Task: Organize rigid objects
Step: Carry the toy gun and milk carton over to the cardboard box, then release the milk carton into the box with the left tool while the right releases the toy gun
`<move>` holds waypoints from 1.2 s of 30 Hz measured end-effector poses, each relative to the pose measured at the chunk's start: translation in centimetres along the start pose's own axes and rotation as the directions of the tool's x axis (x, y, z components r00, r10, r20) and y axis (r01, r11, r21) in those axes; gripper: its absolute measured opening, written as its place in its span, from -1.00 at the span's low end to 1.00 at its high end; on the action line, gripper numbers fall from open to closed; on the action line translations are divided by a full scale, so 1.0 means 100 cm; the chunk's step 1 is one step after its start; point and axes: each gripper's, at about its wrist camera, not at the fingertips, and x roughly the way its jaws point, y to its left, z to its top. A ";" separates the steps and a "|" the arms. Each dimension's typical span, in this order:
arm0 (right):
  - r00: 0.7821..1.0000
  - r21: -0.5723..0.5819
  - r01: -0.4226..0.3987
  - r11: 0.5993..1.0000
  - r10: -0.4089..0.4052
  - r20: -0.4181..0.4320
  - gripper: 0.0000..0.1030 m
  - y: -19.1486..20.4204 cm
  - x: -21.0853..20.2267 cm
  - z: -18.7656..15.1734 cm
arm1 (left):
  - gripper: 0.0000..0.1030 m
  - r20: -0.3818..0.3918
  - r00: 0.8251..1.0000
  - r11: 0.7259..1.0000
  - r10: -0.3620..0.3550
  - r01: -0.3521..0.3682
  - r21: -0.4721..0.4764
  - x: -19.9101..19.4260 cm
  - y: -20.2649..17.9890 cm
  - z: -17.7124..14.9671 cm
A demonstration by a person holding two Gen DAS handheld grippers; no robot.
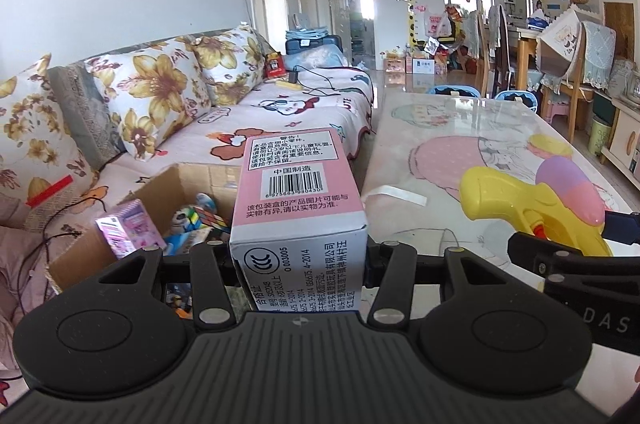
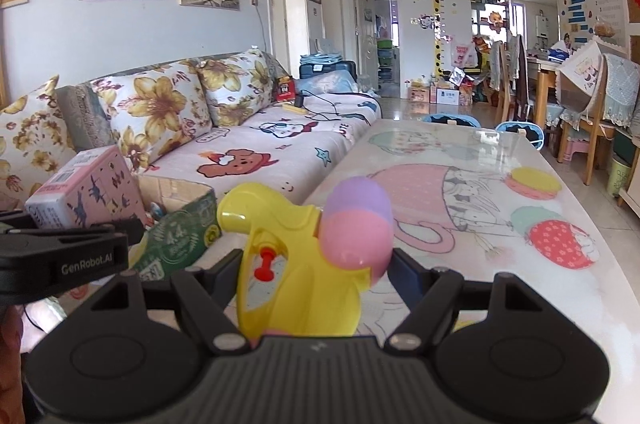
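Observation:
My left gripper [image 1: 298, 252] is shut on a pink and white toy box [image 1: 298, 200] with a barcode on top, held just right of an open cardboard box [image 1: 160, 192]. That cardboard box sits on the sofa and holds several toys, among them a small purple carton [image 1: 130, 226]. My right gripper [image 2: 310, 264] is shut on a yellow toy water gun [image 2: 296, 264] with a pink and purple tank, held over the table's near left edge. The left wrist view shows the water gun [image 1: 520, 200] at its right. The right wrist view shows the pink toy box [image 2: 86, 192] at its left.
A glossy table [image 2: 460, 160] with a cartoon cover stretches ahead on the right. A white strip [image 1: 398, 194] lies on it. The sofa [image 2: 256, 148] with floral cushions runs along the left. Chairs and a dining table stand far right.

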 end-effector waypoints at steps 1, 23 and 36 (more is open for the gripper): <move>1.000 -0.001 -0.005 1.000 0.005 0.005 0.49 0.003 -0.003 0.001 | 0.16 0.003 1.000 1.000 0.003 -0.003 -0.001 -0.001 0.001 0.001; 0.993 -0.104 -0.098 0.990 0.105 0.062 0.49 0.069 -0.010 0.026 | 0.16 0.003 0.995 0.993 0.102 -0.102 -0.056 0.016 0.014 -0.008; 0.989 -0.157 -0.138 0.978 0.144 0.026 0.49 0.096 0.028 0.034 | 0.16 -0.058 0.989 0.987 0.134 -0.139 -0.083 0.034 0.025 -0.019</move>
